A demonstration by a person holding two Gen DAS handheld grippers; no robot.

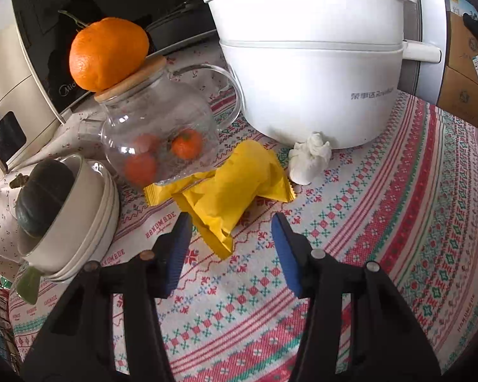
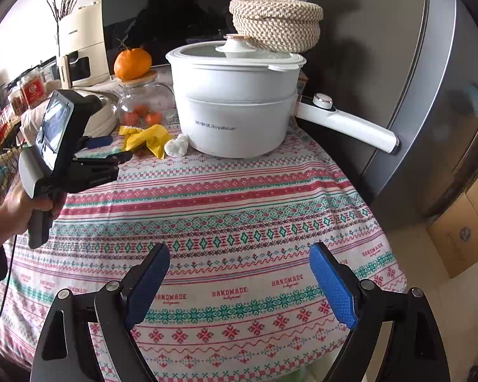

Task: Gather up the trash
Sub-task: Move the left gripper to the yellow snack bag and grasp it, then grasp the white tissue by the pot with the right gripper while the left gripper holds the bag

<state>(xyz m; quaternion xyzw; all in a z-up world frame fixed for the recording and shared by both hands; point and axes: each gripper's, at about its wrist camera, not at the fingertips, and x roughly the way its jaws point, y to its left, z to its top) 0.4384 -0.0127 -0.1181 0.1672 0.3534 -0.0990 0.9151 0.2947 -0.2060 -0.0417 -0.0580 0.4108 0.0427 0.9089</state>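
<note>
Reaching w/ the left gripper (image 1: 229, 222), jaws apart & empty, the person faced the yellow wrapper (image 1: 226, 187) just in front of the white pot (image 1: 312, 89); best to straddle its near crumpled end, then pinch. Right gripper (image 2: 239, 283) hung wide apart, empty, well short of the pot. Trash counted: 1 wrapper, 1 tissue wad (image 1: 309, 159) touching the pot's base.

In the left wrist view the top of the frame cuts off the white pot (image 1: 309, 63), and the glass teapot (image 1: 157, 133) hides part of the yellow wrapper (image 1: 235, 187).
</note>
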